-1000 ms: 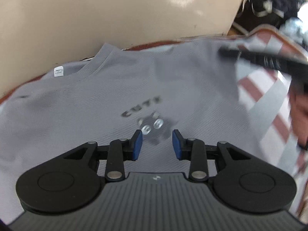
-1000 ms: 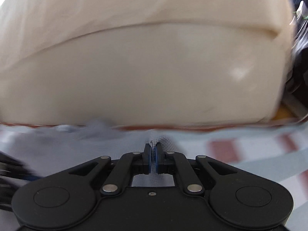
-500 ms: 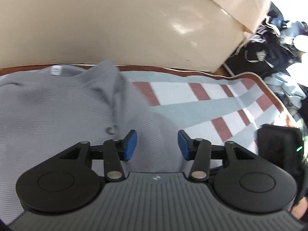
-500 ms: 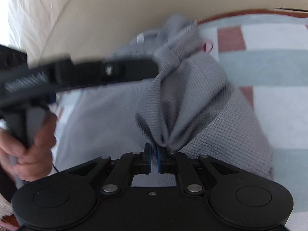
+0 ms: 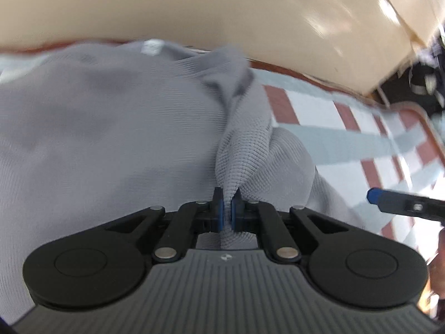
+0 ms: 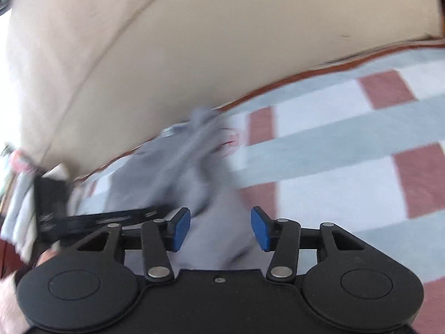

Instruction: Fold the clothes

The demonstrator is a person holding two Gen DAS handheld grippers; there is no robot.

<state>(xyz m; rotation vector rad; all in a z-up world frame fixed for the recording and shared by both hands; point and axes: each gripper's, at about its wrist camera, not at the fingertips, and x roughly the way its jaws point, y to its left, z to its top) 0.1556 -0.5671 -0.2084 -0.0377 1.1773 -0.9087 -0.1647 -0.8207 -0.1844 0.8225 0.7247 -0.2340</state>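
From the left wrist camera, the left claw (image 5: 227, 208) is pinched tight on a bunched ridge of the grey shirt (image 5: 111, 139), the knit pulled up between its blue pads (image 5: 219, 211). The rest of the shirt spreads out to the left over a checked cloth (image 5: 347, 139) of red, white and pale blue-grey squares, with its white neck label (image 5: 151, 47) near the far edge. Behind it rises a cream cushion (image 5: 194, 8). At the right edge one blue-tipped finger of the right claw (image 5: 374, 195) pokes in, clear of the fabric; this view does not show how wide that claw stands.

The right wrist camera settles that: the right claw (image 6: 220, 229) has just been opening and stands about half spread, its pads (image 6: 180, 228) apart with the shirt (image 6: 194, 167) lying between and beyond them, not pressed by either. Here the shirt is blurred and looks gathered into a narrow heap reaching toward the cushion (image 6: 222, 41). The checked cloth (image 6: 347, 139) fills the right side. At the left, the left claw's black body (image 6: 111, 218) shows side-on, with part of a hand (image 6: 11, 300) at the lower left corner.
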